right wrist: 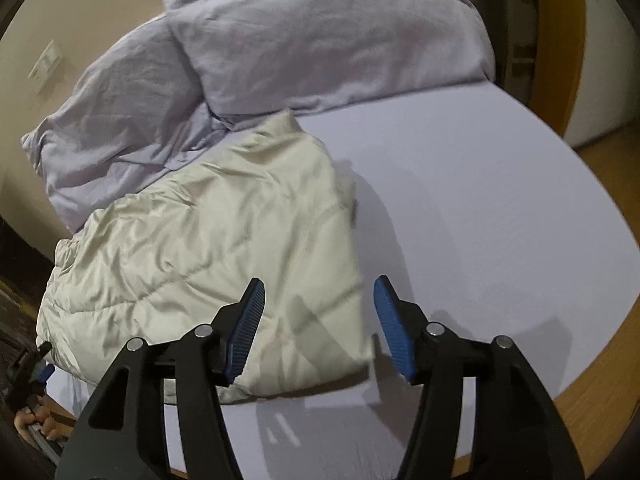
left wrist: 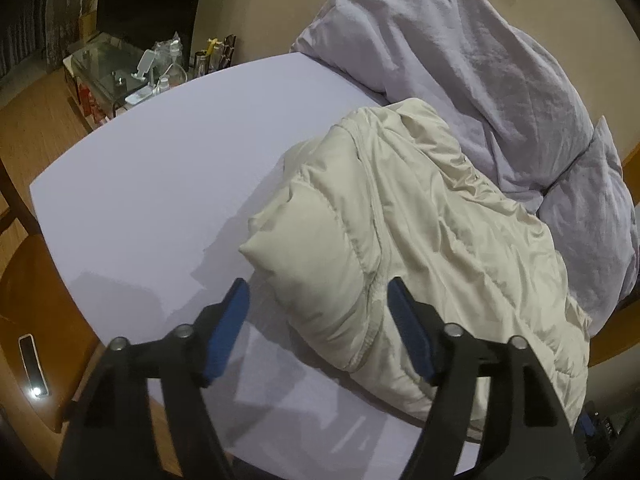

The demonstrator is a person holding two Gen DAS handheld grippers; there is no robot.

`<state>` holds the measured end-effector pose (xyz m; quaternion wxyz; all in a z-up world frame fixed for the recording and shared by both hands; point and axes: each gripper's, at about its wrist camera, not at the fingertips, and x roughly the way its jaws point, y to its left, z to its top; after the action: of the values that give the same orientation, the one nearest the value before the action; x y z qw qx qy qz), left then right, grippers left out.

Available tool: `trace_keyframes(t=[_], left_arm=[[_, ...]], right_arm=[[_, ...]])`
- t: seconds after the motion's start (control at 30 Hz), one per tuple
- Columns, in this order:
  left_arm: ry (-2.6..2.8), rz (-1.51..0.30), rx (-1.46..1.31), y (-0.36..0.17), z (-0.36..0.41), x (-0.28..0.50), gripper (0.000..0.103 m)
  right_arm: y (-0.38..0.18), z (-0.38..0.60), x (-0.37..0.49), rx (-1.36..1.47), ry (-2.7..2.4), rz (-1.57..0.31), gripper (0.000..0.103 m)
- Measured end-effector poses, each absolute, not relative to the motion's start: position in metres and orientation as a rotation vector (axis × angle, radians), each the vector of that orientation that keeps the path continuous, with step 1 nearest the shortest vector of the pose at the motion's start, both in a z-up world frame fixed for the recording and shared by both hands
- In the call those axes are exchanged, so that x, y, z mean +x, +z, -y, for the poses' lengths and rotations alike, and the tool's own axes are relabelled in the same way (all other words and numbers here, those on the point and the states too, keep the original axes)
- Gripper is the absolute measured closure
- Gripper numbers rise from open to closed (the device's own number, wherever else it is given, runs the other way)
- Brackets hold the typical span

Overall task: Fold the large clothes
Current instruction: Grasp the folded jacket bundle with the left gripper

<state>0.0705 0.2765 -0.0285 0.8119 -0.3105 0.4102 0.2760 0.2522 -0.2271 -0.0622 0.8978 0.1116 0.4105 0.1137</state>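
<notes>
A cream puffy jacket (left wrist: 420,240) lies folded on the lavender bed sheet (left wrist: 160,184); it also shows in the right wrist view (right wrist: 224,248). My left gripper (left wrist: 318,292) is open and empty, hovering just above the jacket's near left corner. My right gripper (right wrist: 318,290) is open and empty, above the jacket's near right edge, with its shadow on the fabric. The left gripper also shows at the bottom-left edge of the right wrist view (right wrist: 32,364), held by a hand.
A crumpled lavender duvet (left wrist: 480,72) and pillow (right wrist: 328,28) pile up behind the jacket. A glass side table (left wrist: 116,72) with bottles stands beyond the bed's far left corner. A phone (left wrist: 34,364) lies on the wooden bed frame.
</notes>
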Motion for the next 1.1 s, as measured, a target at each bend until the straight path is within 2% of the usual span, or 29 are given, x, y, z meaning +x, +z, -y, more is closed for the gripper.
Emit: trace_keyframes(t=[0.43,0.63,0.77,0.9,1.1], left_arm=[[0.601,-0.878,-0.758,-0.045,-0.281,0.092,0.023],[0.615,-0.863,-0.812,-0.052,-0.285,0.096,0.024],[0.613,-0.840,-0.834,-0.051,-0.286,0.097,0.042],[0.597,-0.816,-0.835,-0.044,-0.287,0.098,0.061],[0.547,-0.784,-0.817,-0.027,-0.282,0.103,0.070]], right_arm=[[-0.071,0.110,0.244,-0.052,0.407,-0.855,0.041],[-0.100,0.080,0.242,-0.172,0.392,-0.890,0.033],[-0.116,0.070,0.237,-0.242,0.371,-0.848,0.027],[-0.119,0.069,0.240,-0.243,0.380,-0.851,0.027],[-0.123,0.070,0.241,-0.249,0.393,-0.838,0.026]])
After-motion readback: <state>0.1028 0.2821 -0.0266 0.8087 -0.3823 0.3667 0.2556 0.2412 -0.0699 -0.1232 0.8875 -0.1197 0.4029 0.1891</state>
